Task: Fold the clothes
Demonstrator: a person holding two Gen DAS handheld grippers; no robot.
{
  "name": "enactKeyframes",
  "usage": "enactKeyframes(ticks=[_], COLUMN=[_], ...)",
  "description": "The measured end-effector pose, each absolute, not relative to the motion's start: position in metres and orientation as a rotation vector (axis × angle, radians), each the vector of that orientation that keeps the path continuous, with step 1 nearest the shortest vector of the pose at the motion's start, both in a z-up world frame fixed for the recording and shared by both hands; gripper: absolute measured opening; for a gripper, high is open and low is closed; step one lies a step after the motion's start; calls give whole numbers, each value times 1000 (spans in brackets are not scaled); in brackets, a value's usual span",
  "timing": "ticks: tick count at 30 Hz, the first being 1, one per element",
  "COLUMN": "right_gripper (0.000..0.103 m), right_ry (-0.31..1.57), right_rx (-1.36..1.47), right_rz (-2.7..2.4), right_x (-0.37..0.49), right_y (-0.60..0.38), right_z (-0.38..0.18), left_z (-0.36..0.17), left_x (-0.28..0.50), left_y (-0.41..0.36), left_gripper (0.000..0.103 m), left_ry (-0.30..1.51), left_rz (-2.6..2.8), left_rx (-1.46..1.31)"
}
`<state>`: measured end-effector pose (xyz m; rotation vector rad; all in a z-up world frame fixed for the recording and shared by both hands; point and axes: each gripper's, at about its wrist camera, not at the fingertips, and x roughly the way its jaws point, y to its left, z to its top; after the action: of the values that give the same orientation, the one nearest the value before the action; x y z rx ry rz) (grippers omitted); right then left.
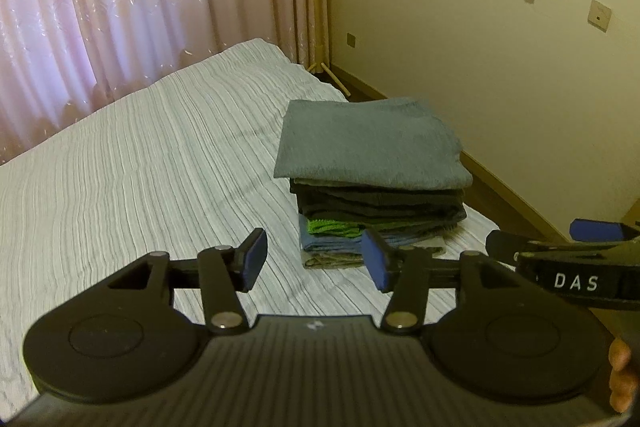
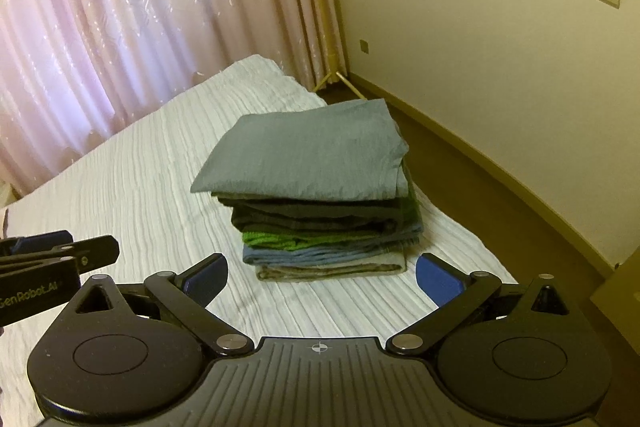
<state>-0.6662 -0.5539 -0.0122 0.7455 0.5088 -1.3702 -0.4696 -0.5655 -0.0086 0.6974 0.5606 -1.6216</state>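
A folded stack of clothes lies squared near the bed's right edge, no loose garment in view, while left gripper and right gripper hover with fingers apart, holding nothing.

A stack of folded clothes sits on the bed at frame centre, near its right edge. Curtains hang behind at upper left; a wall stands at right.
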Motion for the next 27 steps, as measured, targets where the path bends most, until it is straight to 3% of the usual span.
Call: enactKeyframes(ticks=[17,27], right_gripper=[102,102], right_ry=[542,577], right_rx=[756,776], right_rz=[-1362,-1379], right_x=[-654,-655], right_y=[-548,-558], right_z=[-14,-25], left_z=[-12,-20], left_x=[-469,-472], left_y=[-565,-575], left_gripper=[53,62], left_ry=[536,532], left_rz=[-1612,-1606], left_rx=[728,759])
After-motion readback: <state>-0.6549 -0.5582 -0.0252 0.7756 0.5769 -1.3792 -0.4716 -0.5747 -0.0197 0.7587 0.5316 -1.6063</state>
